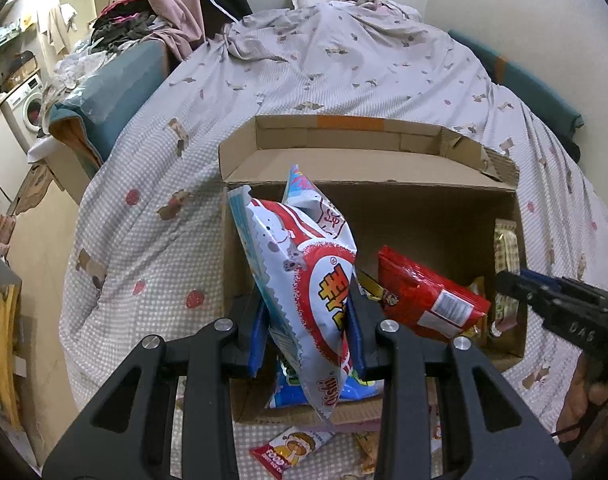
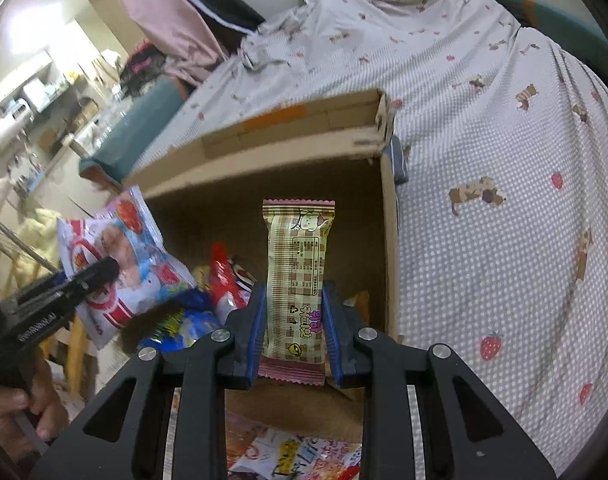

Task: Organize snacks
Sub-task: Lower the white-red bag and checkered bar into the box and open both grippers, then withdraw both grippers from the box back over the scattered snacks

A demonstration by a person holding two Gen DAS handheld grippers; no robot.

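Observation:
My left gripper (image 1: 309, 300) is shut on a white-and-red snack bag (image 1: 304, 280), held upright over the left part of an open cardboard box (image 1: 343, 182) on the bed. My right gripper (image 2: 292, 312) is shut on a tall beige checked snack pack (image 2: 298, 264), held over the box's right side near its wall (image 2: 389, 240). Inside the box lie a red bag (image 1: 427, 292), a blue bag (image 1: 288, 392) and yellow packets. The right gripper (image 1: 515, 284) also shows in the left wrist view, the left gripper (image 2: 104, 272) in the right wrist view.
The box rests on a checked bedsheet (image 1: 343, 72) with small prints. Loose snack packets (image 1: 288, 448) lie on the sheet in front of the box (image 2: 296, 456). A teal cushion (image 1: 116, 88), piled clothes and a washing machine (image 1: 28, 108) stand to the left.

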